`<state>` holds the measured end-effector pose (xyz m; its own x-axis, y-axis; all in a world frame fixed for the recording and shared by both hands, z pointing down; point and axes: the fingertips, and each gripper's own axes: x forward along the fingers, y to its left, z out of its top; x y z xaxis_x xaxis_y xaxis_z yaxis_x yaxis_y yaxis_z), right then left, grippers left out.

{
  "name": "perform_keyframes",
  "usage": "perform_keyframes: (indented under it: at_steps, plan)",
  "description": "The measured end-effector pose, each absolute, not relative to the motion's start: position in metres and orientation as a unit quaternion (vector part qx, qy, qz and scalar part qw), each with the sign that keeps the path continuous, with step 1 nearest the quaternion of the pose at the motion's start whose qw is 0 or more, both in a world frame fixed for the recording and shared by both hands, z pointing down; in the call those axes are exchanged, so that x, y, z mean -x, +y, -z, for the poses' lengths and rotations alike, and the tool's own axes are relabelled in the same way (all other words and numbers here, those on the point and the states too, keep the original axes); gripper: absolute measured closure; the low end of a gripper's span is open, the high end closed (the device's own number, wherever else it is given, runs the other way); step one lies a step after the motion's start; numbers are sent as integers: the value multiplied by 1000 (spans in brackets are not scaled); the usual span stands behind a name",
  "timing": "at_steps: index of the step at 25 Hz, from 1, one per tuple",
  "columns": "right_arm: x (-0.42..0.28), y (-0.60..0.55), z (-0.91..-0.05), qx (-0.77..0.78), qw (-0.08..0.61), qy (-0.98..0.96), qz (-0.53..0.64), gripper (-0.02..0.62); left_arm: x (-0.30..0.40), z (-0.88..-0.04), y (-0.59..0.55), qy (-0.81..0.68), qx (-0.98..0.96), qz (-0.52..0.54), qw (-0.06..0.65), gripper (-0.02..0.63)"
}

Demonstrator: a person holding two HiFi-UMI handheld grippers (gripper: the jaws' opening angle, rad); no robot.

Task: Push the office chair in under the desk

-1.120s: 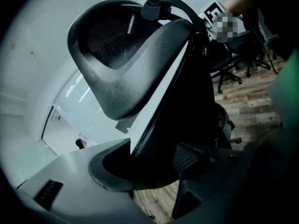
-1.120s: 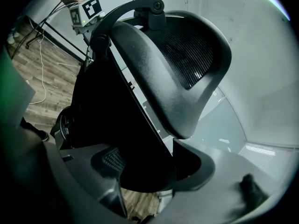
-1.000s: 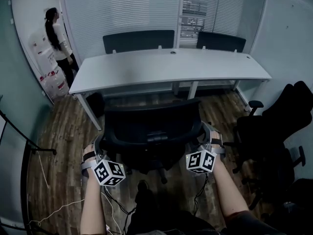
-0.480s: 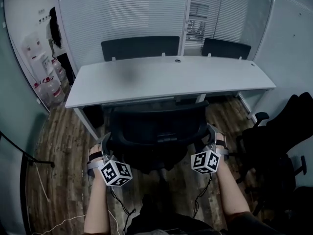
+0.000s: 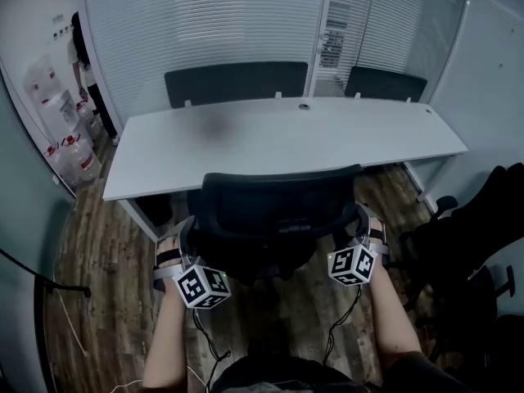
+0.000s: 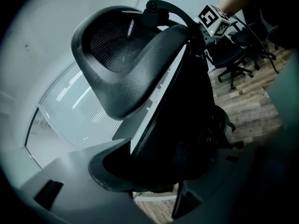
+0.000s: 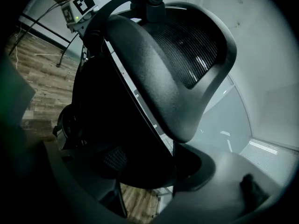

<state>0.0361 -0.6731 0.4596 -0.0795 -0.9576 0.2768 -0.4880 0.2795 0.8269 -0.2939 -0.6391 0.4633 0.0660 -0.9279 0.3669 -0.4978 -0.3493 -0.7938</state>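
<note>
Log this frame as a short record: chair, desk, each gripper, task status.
office chair: black, facing the desk, its top level with the desk's near edge
desk: long, white
left gripper: shut on the chair's left edge
right gripper: shut on the chair's right edge
task status: chair close in; whether it is fully under cannot be told

Seen from the head view, the black mesh-backed office chair [image 5: 277, 219] hides its own seat and base. Its backrest sides cover the jaw tips of the left tongs [image 5: 187, 240] and right tongs [image 5: 361, 228]. A standing person [image 5: 80, 56] is half hidden behind the wall edge, and a spare black swivel chair [image 5: 483, 236] runs off the right edge.
</note>
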Motion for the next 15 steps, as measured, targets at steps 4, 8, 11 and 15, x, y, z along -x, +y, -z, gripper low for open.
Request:
perform_keyframes:
  at_steps: [4,8,11,15]
  plan:
    - [-36,-686,-468,-542,416,-674,281,301,295,-471,-655,515,693,440,246,342]
    - [-40,-691,-474,-546,415,-669,287,301,291,-479,-662,515,694,436,252,342]
    - [-41,-695,-478,-546,417,-667,288,301,291,-482,-667,514,694,435,256,342]
    - [-28,-739,-473,-544,427,-667,278,301,304,-476,-712,509,696,441,250,342]
